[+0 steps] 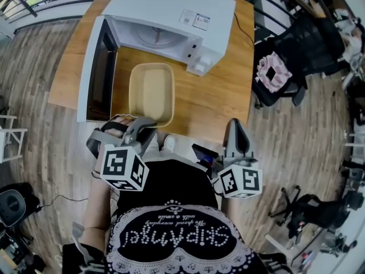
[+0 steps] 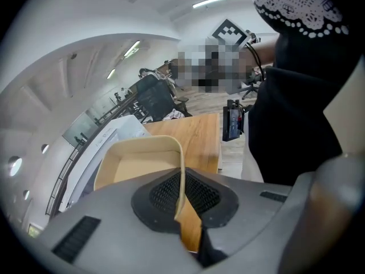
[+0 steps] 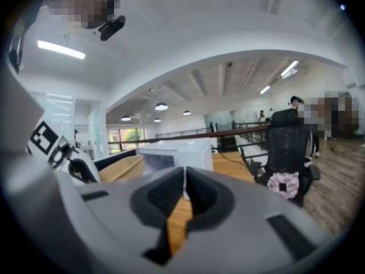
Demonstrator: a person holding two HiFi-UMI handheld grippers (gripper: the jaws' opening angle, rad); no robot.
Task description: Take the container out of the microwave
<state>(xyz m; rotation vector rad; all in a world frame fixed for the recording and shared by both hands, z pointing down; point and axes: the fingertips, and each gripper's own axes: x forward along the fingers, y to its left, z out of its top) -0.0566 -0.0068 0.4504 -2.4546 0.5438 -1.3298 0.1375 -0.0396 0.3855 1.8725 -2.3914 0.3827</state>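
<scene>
Grips the near rim of the beige container (image 1: 151,90) in the left gripper (image 1: 141,124), outside the open white microwave (image 1: 171,13), over the wooden table (image 1: 222,96). Shows right gripper (image 1: 238,127) jaws together, empty. Plank floor (image 1: 296,153) around; black chair (image 1: 308,41) far right.

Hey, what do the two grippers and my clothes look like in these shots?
The left gripper and right gripper are grey plastic with dark mesh-textured pads. Each carries a white cube with black square markers. The person wears a black top printed with white lace and lettering.
</scene>
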